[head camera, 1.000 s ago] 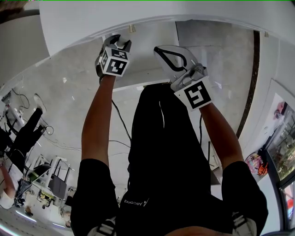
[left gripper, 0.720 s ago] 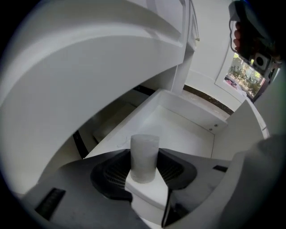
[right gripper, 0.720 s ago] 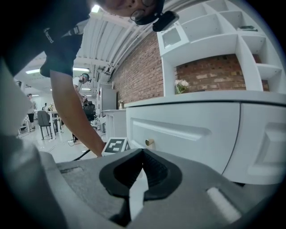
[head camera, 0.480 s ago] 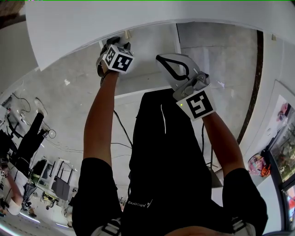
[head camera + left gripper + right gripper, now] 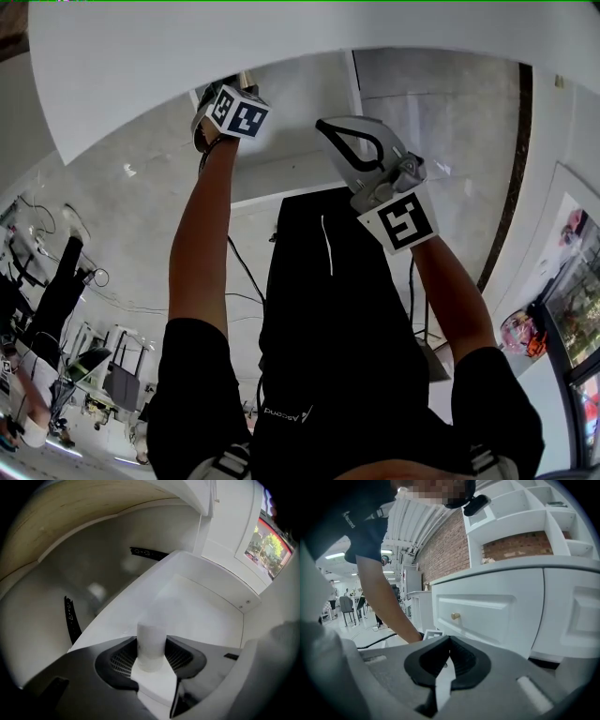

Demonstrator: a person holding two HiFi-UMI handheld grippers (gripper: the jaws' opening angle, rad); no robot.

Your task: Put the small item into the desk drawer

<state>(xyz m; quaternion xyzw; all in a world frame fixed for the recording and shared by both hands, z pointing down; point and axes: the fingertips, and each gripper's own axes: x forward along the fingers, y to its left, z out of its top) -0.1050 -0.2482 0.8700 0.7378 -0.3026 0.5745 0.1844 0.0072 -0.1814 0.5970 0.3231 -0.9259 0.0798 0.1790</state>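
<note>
The small item (image 5: 151,632) is a short white cylinder, and it stands upright between the pads of my left gripper (image 5: 151,642), which is shut on it. It hangs over the bare white floor of the open desk drawer (image 5: 201,602). In the head view my left gripper (image 5: 230,103) reaches in under the white desktop (image 5: 281,37), its jaws hidden by that edge, above the drawer (image 5: 291,103). To its right, out in front of the drawer, my right gripper (image 5: 345,139) is shut and empty. Its closed fingertips (image 5: 446,656) meet with nothing between them.
Black slide rails (image 5: 71,618) run along the cavity walls beside the drawer. A white cabinet drawer with a brass knob (image 5: 455,616) and open shelves (image 5: 520,508) face the right gripper. Black cables (image 5: 244,267) lie on the grey floor. Chairs and people are far left.
My left gripper has moved forward, farther under the desktop and over the drawer, still holding the cylinder. The right gripper has barely shifted.
</note>
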